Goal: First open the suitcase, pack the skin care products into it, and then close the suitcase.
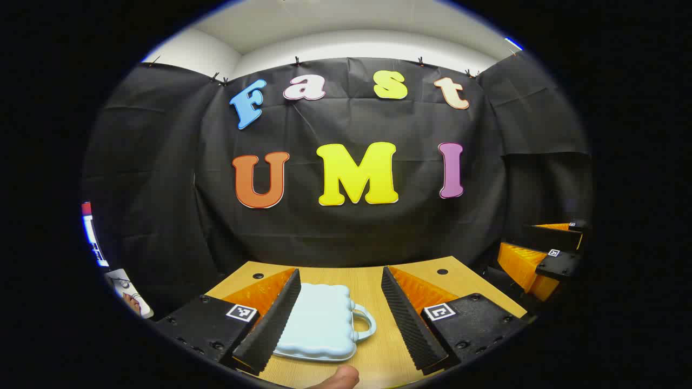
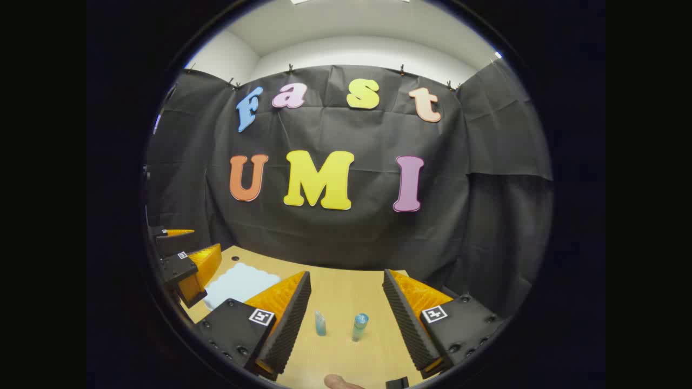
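A pale blue suitcase lies shut and flat on the wooden table, its handle pointing right. My left gripper hovers open over it, and the left finger covers the case's left edge. In the right gripper view, two small blue skin care bottles stand upright on the table between the fingers of my open right gripper. The suitcase lies to their left, beside the left gripper. The right gripper hangs off the table's right edge.
Black cloth hangs close behind the table's far edge. Small dark holes mark the tabletop's back corners. A person's fingertip pokes in at the bottom of the left gripper view.
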Motion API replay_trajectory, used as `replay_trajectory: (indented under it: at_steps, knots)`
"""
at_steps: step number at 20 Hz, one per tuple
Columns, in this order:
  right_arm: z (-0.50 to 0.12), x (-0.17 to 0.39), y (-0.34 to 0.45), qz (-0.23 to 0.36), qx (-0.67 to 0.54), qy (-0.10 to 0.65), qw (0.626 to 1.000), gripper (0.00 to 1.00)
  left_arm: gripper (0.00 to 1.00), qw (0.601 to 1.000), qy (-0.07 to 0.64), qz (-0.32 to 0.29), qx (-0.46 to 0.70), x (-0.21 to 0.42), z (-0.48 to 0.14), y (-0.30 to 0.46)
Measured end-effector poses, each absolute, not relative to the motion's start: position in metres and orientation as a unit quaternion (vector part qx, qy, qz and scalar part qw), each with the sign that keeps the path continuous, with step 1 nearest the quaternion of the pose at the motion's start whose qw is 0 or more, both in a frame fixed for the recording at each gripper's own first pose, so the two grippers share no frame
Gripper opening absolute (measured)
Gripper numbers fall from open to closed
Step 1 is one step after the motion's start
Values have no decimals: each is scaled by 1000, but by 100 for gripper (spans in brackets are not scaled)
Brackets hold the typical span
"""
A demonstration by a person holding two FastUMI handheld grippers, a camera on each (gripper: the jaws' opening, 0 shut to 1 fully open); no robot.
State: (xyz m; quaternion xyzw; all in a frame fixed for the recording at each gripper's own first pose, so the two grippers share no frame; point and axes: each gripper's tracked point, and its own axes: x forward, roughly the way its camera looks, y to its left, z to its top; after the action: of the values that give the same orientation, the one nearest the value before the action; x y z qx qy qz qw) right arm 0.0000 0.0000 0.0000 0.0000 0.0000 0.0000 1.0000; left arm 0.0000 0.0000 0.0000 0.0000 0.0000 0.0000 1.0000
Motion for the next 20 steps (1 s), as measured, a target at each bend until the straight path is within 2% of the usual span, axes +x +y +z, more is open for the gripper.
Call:
replay_trajectory:
  at_steps: [1,4,7,8,10,12,13,14,15,16,18,20]
  knots:
    - [-1,-1,0,0,0,0,1000,77,96,1000,1,1,0,0,-1,0]
    - [-1,-3,1,1,-2,-1,1000,80,96,1000,3,2,1,0,-2,1]
    - [-5,-5,1,0,-4,3,1000,77,96,1000,7,3,3,0,-5,2]
    - [-5,-5,1,-1,-5,3,1000,80,96,1000,6,2,3,0,-5,2]
    - [-6,-6,0,-2,-7,3,1000,77,96,1000,11,1,3,1,-6,2]
    - [-8,-5,1,-1,-8,4,1000,80,96,1000,7,0,8,-1,-3,2]
    - [-8,-5,2,0,-7,4,1000,77,96,1000,2,-3,10,-1,-1,0]
    - [-8,-5,2,-1,-9,5,1000,80,96,1000,-2,-7,13,-2,0,-2]
    - [-9,-5,2,0,-11,5,1000,77,100,1000,-2,-10,17,-4,0,-3]
    - [-9,-4,1,-2,-12,4,1000,80,96,1000,-1,-11,22,-4,-2,-4]
    - [-9,-2,-3,-7,-12,4,1000,77,96,999,-3,-7,32,-7,-6,-8]
    - [-11,1,-7,-11,-8,7,1000,80,96,999,-4,-5,34,-6,-10,-9]
